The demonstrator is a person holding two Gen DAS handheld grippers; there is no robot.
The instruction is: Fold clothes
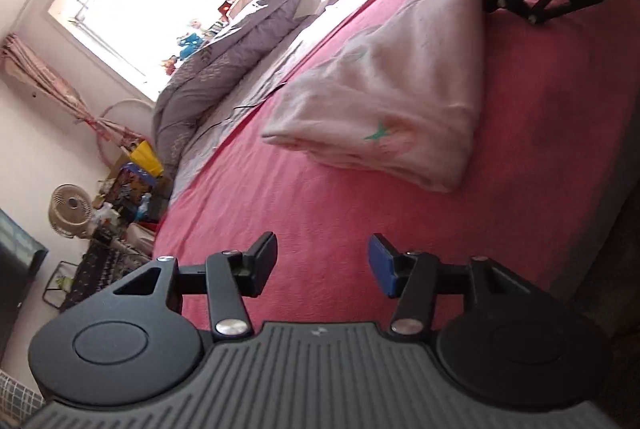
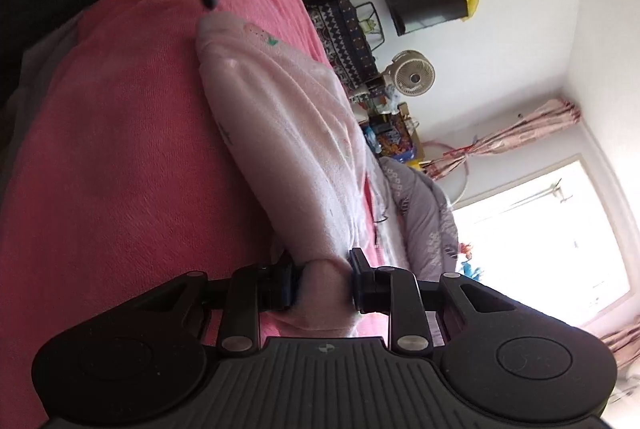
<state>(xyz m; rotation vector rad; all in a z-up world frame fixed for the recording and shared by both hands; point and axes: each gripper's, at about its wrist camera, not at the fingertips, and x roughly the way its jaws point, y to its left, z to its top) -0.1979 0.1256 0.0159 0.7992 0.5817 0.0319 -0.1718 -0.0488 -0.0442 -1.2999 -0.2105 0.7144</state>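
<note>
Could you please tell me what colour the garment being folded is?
Pale pink garment with small green marks, clearest in the left wrist view.

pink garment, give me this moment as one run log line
left gripper: open, empty, clear of garment | right gripper: shut on pink garment end | garment: folded, lying on red bedspread

Ahead of my left fingers I see a pale pink garment with small green marks, lying on a deep pink bedspread. Beyond it lies a grey-purple duvet with a white print. My black left gripper has one blue pad. Pink patterned curtains hang beyond my right fingers.
</note>
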